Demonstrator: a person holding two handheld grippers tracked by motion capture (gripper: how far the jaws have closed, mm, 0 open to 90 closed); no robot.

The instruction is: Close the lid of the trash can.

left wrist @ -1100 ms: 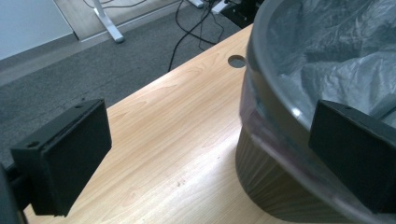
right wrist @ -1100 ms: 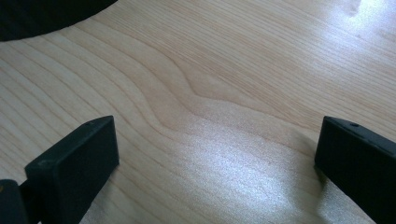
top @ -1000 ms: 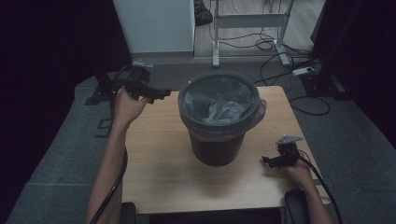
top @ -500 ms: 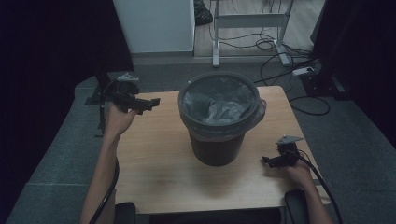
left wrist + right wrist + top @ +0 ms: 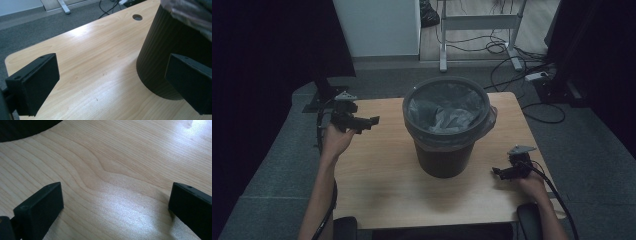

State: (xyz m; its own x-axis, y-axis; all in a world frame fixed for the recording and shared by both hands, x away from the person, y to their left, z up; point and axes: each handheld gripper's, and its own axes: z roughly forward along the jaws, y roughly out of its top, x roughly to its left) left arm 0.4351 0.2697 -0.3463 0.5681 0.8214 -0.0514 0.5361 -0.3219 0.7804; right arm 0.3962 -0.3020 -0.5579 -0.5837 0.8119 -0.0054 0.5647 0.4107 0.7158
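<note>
A black bin (image 5: 444,150) lined with a grey plastic bag (image 5: 447,107) stands in the middle of the wooden table (image 5: 377,175). My left gripper (image 5: 371,121) is held above the table's left part, pointing at the bin, a short way from it. In the left gripper view it (image 5: 111,67) is open with nothing between its jaws, and the bin's dark wall (image 5: 160,50) fills the right side. My right gripper (image 5: 497,171) rests low on the table right of the bin's base. In the right gripper view it (image 5: 116,195) is open over bare wood.
A round cable hole (image 5: 137,17) sits in the table top beyond the bin. Grey carpet, cables (image 5: 512,50) and a white desk frame (image 5: 477,22) lie past the far edge. Black curtains (image 5: 262,50) flank both sides.
My left gripper has drawn back from beside the bin's rim, moving left and toward the person. The right gripper and the bin have stayed put.
</note>
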